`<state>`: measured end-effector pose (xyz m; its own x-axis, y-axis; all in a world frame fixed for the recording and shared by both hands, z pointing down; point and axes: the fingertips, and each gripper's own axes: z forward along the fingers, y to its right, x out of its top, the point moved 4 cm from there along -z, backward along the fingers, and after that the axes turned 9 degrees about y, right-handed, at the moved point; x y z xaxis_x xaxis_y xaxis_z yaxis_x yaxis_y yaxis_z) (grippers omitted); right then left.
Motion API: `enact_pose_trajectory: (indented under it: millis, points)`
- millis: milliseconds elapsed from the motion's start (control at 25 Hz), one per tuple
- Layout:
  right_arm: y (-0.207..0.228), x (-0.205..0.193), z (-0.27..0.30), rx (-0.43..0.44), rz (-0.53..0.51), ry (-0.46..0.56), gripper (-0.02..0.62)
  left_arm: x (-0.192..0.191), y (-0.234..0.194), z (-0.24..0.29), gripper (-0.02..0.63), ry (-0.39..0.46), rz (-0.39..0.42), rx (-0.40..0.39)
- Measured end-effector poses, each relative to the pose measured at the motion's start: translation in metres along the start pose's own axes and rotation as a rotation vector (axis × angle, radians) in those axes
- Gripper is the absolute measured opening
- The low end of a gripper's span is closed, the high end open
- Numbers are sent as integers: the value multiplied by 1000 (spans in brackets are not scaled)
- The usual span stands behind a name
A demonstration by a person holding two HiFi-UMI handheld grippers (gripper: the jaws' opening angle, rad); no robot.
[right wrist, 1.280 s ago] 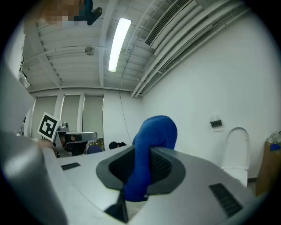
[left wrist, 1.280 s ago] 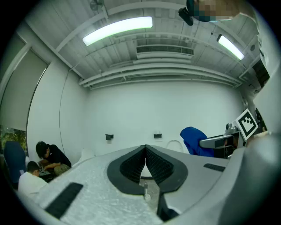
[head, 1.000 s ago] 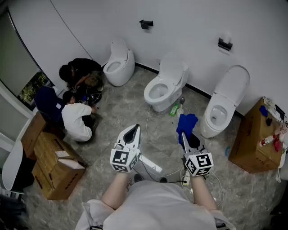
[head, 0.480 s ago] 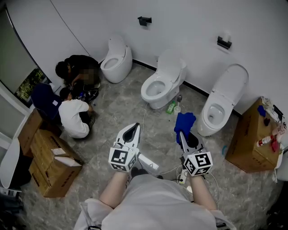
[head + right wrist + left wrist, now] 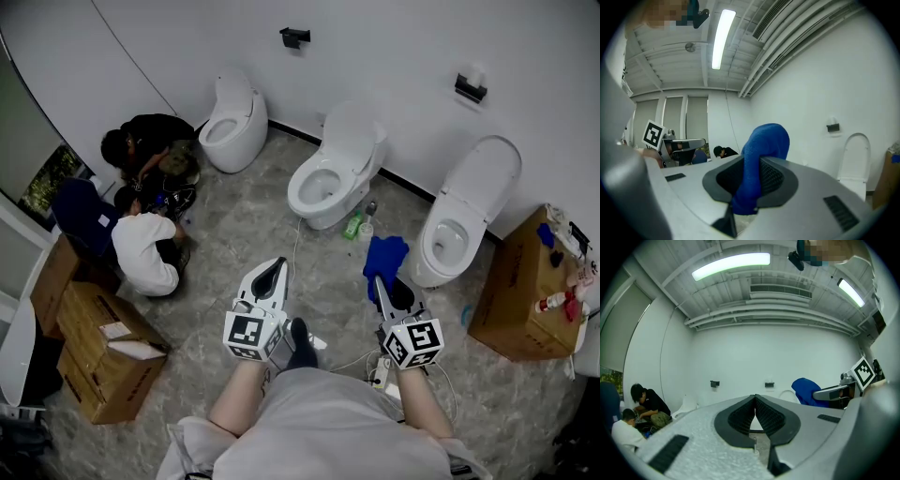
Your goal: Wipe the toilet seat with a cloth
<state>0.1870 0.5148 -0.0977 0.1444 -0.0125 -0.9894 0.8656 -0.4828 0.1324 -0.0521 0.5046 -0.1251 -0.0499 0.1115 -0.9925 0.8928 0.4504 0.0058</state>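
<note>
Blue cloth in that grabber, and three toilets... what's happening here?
A person stands holding a gripper in each hand. The right gripper has its jaws shut on a blue cloth; the left gripper is shut and empty. Three toilets stand by the wall, lids up; the cloth touches none, so wiping has not begun. Other people crouch at the left.

A white wall [image 5: 394, 47] stands ahead of the left gripper [image 5: 274, 266] and right gripper [image 5: 382, 283], with grey marbled floor [image 5: 244, 225] beneath them. Cardboard boxes [image 5: 98, 352] sit well to their left, another box [image 5: 514, 300] to their right. A window [image 5: 42, 183] lies further left. Strip lights [image 5: 731, 266] glow overhead.
</note>
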Motion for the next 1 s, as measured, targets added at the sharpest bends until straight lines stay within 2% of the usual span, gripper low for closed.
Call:
enact_pose_trajectory:
  millis: [320, 680, 1000]
  points:
    - [28, -17, 114, -20, -22, -22, 67, -33, -85, 91, 9, -16, -34, -32]
    - [51, -24, 237, -108, -27, -19, 67, -52, -187, 178, 9, -31, -57, -82]
    - [79, -29, 306, -116, -25, -32, 67, -65, -228, 233, 9, -43, -77, -82]
